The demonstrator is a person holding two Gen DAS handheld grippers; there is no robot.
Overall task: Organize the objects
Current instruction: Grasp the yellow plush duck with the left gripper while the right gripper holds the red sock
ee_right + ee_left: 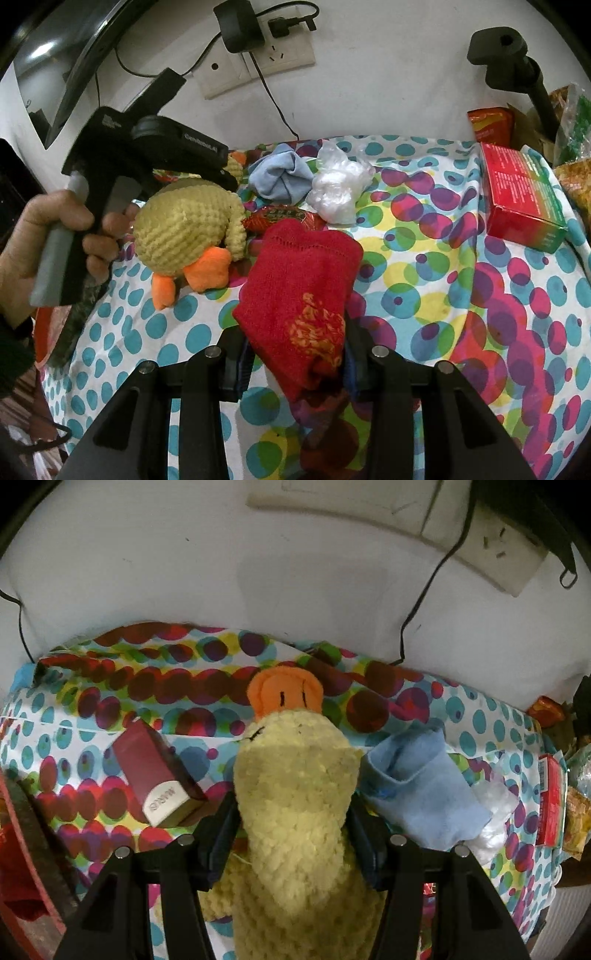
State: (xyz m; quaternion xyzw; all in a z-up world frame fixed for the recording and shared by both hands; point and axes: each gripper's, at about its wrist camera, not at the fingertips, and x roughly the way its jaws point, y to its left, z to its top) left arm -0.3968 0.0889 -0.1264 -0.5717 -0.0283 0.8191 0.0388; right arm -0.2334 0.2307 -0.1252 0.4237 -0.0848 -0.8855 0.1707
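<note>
Left wrist view: the left gripper (pixel 293 808) is pointing steeply down, its jaws standing wide and pressing on both sides of the yellow plush duck (pixel 295 794), which is filling the gap between them. The duck's orange beak (pixel 284 694) is pointing away from the camera over the dotted cloth (pixel 110 709). Just left of the duck a dark red box (pixel 155 775) is lying tilted on the cloth; just right of the duck a crumpled blue cloth (pixel 417 786) is resting, with a clear plastic bag (pixel 495 812) beyond it.

Right wrist view: the right gripper (pixel 299 354) is holding a red sock (pixel 306 291) in narrow jaws, the sock standing up from between them. Left of the sock, a hand (pixel 55 236) is gripping the handle of the other tool, with the duck clamped beneath it, orange feet (pixel 207 273) towards the camera. Behind the sock lie a red wrapped sweet (pixel 284 218), the blue cloth and the plastic bag; well to the sock's right a red carton (pixel 521 195) is sitting.
</note>
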